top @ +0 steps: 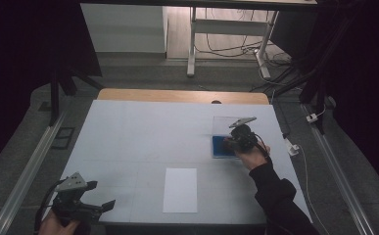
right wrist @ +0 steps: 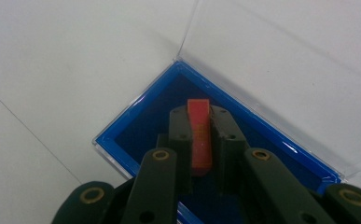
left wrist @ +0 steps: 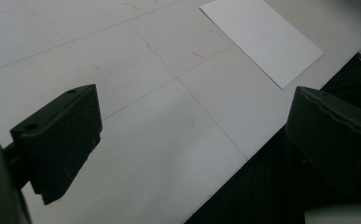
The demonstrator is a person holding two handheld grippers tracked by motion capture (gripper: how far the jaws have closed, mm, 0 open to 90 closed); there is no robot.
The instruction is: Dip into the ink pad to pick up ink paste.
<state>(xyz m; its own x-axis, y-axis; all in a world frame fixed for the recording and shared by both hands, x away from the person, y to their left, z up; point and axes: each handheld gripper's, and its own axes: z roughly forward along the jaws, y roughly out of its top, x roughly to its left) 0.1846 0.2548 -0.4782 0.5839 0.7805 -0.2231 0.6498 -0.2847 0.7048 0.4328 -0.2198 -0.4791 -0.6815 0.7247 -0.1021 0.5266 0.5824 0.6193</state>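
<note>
High view: my right tongs (top: 233, 143) are reaching into the blue case (top: 219, 152) at the worktop's (top: 138, 132) right side; left tongs (top: 96, 196) idling near a white sheet (top: 180, 190).

Left gripper view: left tongs (left wrist: 192, 135) are gaping, released, empty.

Right gripper view: right tongs (right wrist: 200, 122) are clenching an orange-red block (right wrist: 200, 133) over the case (right wrist: 136, 123), its clear lid (right wrist: 281, 70) open. The block looks light, rigid, smooth; I'm judging its flat sides the best hold.
</note>
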